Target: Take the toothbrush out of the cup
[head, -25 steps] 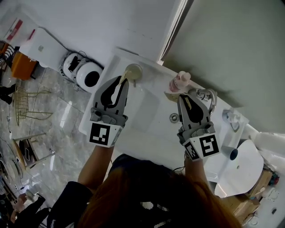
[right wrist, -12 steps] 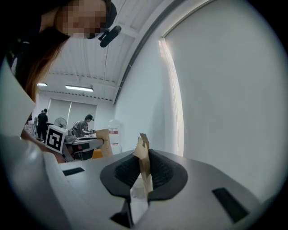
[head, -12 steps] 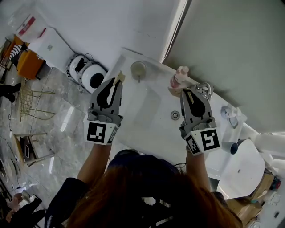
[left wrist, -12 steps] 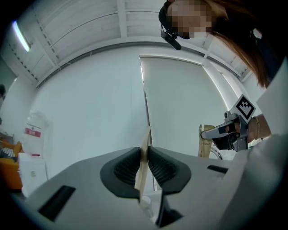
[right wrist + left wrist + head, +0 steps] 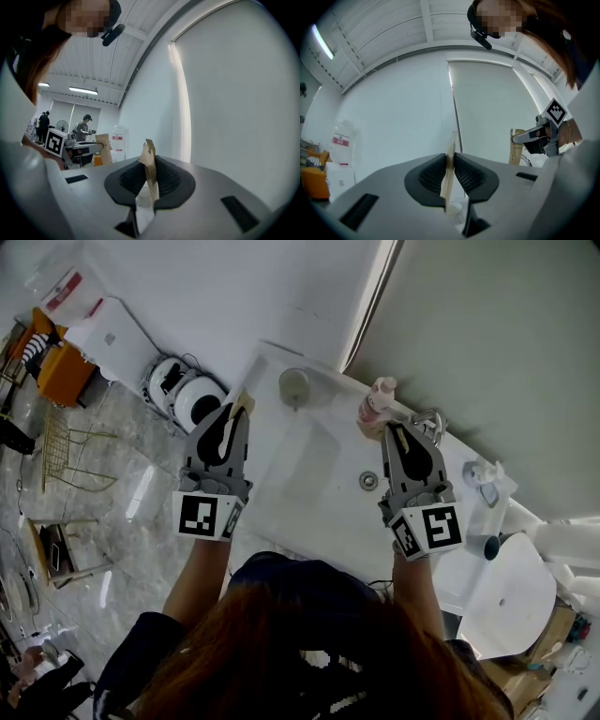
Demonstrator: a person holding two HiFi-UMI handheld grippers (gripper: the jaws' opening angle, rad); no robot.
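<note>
A beige cup stands at the far left corner of the white counter; I cannot see what is inside it. My left gripper hangs left of the cup and apart from it, shut on a flat tan paper sleeve that sticks up between its pads. My right gripper is over the right side of the basin, shut on a torn piece of brown paper. In the left gripper view the right gripper shows at the right with its paper. No bare toothbrush is visible.
A pink bottle and a chrome tap stand at the back of the basin, whose drain lies between my grippers. A robot vacuum dock sits on the floor to the left, a toilet to the right.
My left gripper has drawn away from the cup to the left, still holding its tan sleeve. The right gripper has kept its place and grip.
</note>
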